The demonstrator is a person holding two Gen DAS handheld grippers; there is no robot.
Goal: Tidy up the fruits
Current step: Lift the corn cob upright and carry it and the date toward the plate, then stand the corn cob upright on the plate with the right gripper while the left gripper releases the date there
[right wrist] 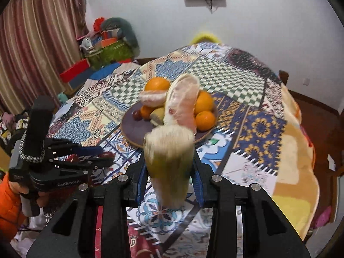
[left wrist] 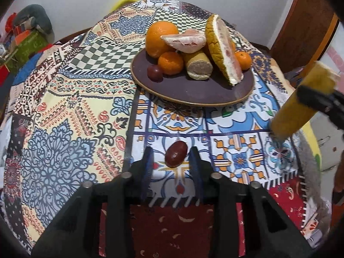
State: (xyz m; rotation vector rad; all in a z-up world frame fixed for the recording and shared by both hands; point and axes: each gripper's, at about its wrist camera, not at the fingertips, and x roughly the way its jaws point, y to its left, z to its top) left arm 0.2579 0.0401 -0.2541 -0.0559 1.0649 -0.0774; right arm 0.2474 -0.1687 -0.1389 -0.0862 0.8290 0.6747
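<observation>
A dark red date (left wrist: 175, 153) lies on the patterned tablecloth between the fingers of my left gripper (left wrist: 172, 161), which is open around it without clamping. My right gripper (right wrist: 169, 172) is shut on a yellow-skinned fruit piece (right wrist: 168, 161), held just in front of the plate; it also shows in the left wrist view (left wrist: 301, 99). The brown plate (left wrist: 193, 90) holds a large orange (left wrist: 161, 36), mandarins (left wrist: 171, 62), pomelo segments (left wrist: 185, 40), a cut pomelo half (left wrist: 223, 47), a cut yellow piece (left wrist: 197, 64) and another date (left wrist: 154, 72).
The left gripper body (right wrist: 53, 157) and an orange sleeve (right wrist: 8, 200) show at left in the right wrist view. The round table's edge (left wrist: 172, 202) is close below the left fingers. Boxes and clutter (right wrist: 103, 49) stand by the curtain; a wooden door (left wrist: 305, 17) is at right.
</observation>
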